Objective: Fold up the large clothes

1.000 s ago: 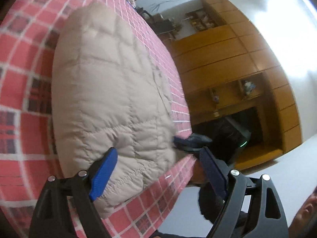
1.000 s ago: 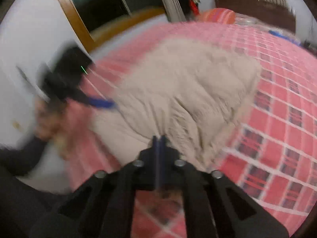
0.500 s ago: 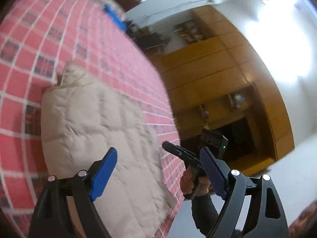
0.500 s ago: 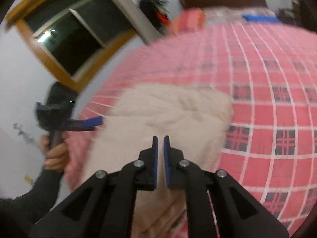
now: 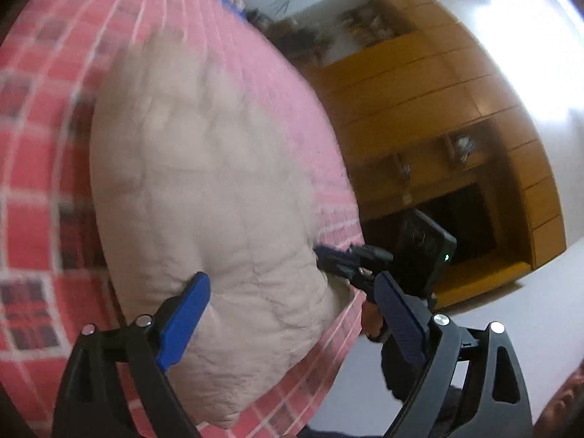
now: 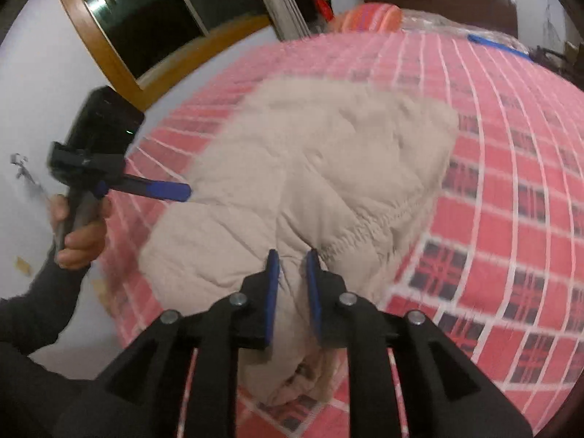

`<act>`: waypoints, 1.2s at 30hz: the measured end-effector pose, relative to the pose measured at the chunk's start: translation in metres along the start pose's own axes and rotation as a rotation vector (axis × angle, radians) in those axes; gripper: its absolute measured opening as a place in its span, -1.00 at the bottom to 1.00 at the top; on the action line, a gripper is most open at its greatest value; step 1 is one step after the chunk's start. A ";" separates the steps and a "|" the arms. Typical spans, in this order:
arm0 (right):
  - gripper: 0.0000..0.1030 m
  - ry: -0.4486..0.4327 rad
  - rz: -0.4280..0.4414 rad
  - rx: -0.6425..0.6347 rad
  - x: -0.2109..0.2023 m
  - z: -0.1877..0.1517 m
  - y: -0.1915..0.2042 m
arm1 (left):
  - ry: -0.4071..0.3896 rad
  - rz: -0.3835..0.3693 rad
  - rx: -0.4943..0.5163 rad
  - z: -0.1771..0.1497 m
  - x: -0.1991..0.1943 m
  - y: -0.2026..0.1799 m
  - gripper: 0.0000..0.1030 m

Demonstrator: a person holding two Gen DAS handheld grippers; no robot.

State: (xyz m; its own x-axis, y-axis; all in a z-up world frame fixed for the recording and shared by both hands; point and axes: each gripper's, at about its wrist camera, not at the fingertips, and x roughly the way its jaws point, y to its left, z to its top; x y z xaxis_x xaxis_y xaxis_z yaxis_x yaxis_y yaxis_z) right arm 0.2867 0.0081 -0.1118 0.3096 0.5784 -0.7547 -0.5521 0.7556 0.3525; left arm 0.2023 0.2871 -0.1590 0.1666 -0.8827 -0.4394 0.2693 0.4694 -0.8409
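Already the beige puffer jacket [image 6: 310, 168] is seen folded into a compact bundle at frame centre on the checked bed [image 6: 511, 182], with the left hand-held gripper [image 5: 292, 325] spread wide above it and the right hand-held gripper [image 6: 292, 266] slightly parted around a ridge, so little beyond tidying appears left.

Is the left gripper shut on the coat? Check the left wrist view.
No: the left gripper stands with its jaws wide apart over the beige coat, gripping no fabric.

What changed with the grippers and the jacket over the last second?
The right gripper, shut a second ago, has parted slightly around a fold of the beige puffer jacket. The left gripper stays wide open, holding nothing. The jacket stays folded on the red plaid bedspread.
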 end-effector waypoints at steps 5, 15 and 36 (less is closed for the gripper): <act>-0.21 -0.142 -0.023 0.020 -0.060 -0.017 0.017 | -0.141 0.010 0.029 -0.021 -0.047 -0.035 0.82; 0.95 -0.360 -0.693 0.013 -0.124 -0.116 0.105 | -0.489 0.828 0.335 -0.175 -0.104 -0.132 0.93; 0.95 -0.364 -0.638 0.096 -0.165 -0.185 0.208 | -0.522 0.979 0.457 -0.292 -0.095 -0.222 0.93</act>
State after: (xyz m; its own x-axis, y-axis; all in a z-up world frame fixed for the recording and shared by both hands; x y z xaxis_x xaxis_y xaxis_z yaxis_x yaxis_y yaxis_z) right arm -0.0222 0.0130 -0.0160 0.7939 0.0707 -0.6039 -0.1142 0.9929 -0.0339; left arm -0.1500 0.2604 -0.0225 0.8248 -0.0808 -0.5597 0.1077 0.9941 0.0151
